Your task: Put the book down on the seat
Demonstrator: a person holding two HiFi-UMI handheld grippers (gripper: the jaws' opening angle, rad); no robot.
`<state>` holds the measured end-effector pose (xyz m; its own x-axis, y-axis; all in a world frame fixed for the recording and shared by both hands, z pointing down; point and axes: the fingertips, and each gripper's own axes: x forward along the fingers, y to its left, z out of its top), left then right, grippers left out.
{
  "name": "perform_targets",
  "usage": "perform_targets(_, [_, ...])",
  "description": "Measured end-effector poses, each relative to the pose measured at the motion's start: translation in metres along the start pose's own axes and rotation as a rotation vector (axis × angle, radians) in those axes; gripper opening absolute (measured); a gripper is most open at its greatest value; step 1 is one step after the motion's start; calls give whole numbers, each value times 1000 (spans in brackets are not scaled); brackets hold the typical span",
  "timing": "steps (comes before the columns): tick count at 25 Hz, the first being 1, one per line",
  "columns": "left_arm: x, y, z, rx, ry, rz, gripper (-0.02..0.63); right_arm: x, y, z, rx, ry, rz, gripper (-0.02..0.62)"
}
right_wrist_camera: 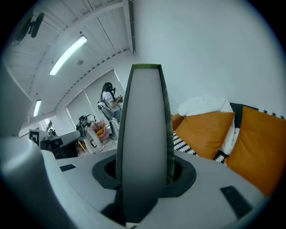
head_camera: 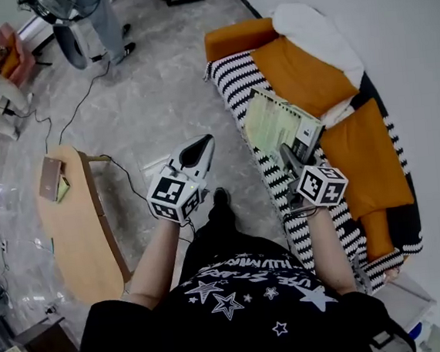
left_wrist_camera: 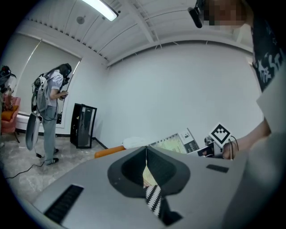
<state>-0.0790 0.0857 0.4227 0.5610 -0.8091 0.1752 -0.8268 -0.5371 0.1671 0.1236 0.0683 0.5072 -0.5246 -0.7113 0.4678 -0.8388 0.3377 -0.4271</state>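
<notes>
Pinching the near corner of the book between the jaws of the right gripper, clamping on both covers and looking along it edge-on in the right gripper view. Holding the jaws of the left gripper closed together on nothing, and pointing them out over the floor just beside the sofa's front edge.

Holding the book low over the striped seat, close to the front edge and just in front of the cushions. Not showing clearly whether it is touching the cover or hanging just above it.

Leaving bare striped seat open beyond the book towards the far end, and more along the front edge on the near side. Standing in an open strip of grey floor between the sofa and a low wooden table, and sharing that strip with cables trailing across it. Facing a white wall tight behind the sofa back, giving no room on that side.

Carrying on the sofa: two orange cushions against the back, one orange bolster at the far end, and one white pillow above them. Carrying on the table: one small brown notebook near its far end.

Counting two grippers and one book. Also counting one other person, standing well apart across the floor near one black cabinet.
</notes>
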Motion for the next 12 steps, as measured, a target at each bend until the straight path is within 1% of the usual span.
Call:
perform_targets(2, [2,15,9,19,-20,-21,9,20,10,5,-6,14,-1,173])
perform_targets(4, [2,30,14,42,-26,-22,9,36,18,8,23,31,2,173])
perform_targets(6, [3,46,17,37,-29,-14,9,47,25,13,49,36,13,172])
perform_targets(9, [9,68,24,12,-34,-5,9,58,29,22,25,40,9,173])
perform_targets(12, [13,83,31,16,-43,-1,9,70,32,35,-4,33,5,172])
